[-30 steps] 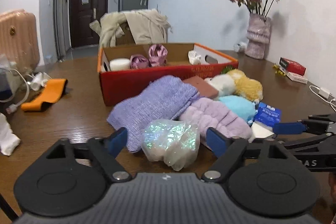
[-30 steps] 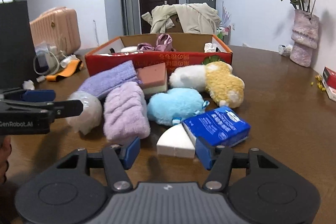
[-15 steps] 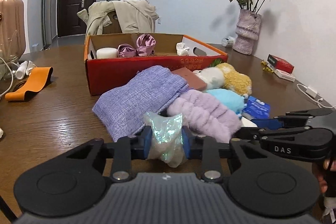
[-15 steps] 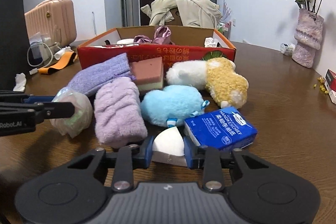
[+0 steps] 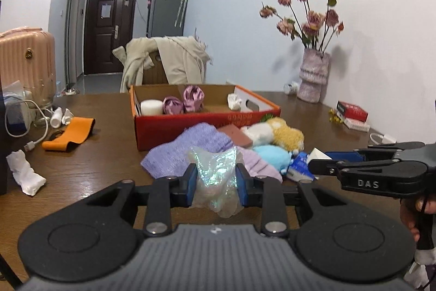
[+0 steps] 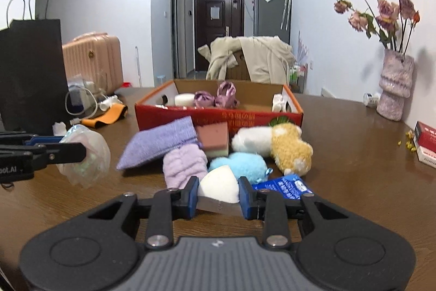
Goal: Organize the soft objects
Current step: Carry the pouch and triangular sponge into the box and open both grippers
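On the brown table (image 6: 354,149), the red cardboard box (image 6: 218,117) sits open-topped behind the pile, likely the collecting place since a few soft items already lie inside. Before it, loose cloths and plush toys (image 6: 288,146) wait. The left gripper (image 5: 215,179) is clamped on an iridescent plastic bag (image 5: 215,173), raised clear; the right gripper (image 6: 218,195) pinches a white sponge wedge (image 6: 219,186), likewise lifted for carrying.

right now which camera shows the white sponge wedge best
The right wrist view: the white sponge wedge sits front and centre, clamped in the right gripper jaws. In the left wrist view only a small white corner shows, past the blue tissue pack.
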`<state>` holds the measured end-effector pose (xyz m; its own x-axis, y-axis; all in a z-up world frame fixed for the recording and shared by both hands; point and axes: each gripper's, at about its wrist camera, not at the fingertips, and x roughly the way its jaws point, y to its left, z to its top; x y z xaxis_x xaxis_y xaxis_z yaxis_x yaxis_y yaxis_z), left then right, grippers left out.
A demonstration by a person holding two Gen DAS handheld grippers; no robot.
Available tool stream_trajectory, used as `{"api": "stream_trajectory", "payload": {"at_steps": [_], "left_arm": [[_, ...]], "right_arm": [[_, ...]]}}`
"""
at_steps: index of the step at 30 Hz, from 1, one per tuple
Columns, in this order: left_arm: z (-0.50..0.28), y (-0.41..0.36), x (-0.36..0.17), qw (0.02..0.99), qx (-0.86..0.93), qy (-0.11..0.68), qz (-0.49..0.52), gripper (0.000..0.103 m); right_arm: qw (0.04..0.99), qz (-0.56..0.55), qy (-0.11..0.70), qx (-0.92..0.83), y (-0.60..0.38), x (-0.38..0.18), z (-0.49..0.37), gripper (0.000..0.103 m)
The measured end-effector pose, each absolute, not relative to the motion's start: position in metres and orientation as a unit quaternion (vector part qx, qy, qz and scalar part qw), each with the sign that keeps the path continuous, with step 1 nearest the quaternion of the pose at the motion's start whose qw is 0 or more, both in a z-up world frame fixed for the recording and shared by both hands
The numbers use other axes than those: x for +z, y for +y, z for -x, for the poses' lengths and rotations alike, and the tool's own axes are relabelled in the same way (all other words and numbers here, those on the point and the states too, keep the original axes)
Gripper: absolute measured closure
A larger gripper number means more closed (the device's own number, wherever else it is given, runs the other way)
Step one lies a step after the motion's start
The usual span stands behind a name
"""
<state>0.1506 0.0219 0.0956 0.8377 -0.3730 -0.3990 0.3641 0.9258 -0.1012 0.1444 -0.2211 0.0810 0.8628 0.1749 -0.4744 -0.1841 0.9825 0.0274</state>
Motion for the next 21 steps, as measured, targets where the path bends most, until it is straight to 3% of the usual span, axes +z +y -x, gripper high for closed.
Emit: {"api": "stream_trajectory", "payload": {"at_steps": [10, 15, 21], "left_arm": [[-0.222, 0.027, 0.126, 0.966, -0.177, 0.189, 0.015, 0.073], [-0.317, 0.026, 0.134, 0.969, -0.140, 0.204, 0.012, 0.072], [-0.428, 0.015, 0.115, 0.957, -0.121, 0.262, -0.013, 0.072]], "right_arm": [[0.966, 0.005, 0.221, 0.131, -0.236, 0.124, -0.193, 0.073], [0.961, 0.011, 0.227, 0.156, -0.246, 0.153, -0.294, 0.072], [0.939, 0.015, 0.312, 0.147, -0.250, 0.146, -0.460, 0.072]]}}
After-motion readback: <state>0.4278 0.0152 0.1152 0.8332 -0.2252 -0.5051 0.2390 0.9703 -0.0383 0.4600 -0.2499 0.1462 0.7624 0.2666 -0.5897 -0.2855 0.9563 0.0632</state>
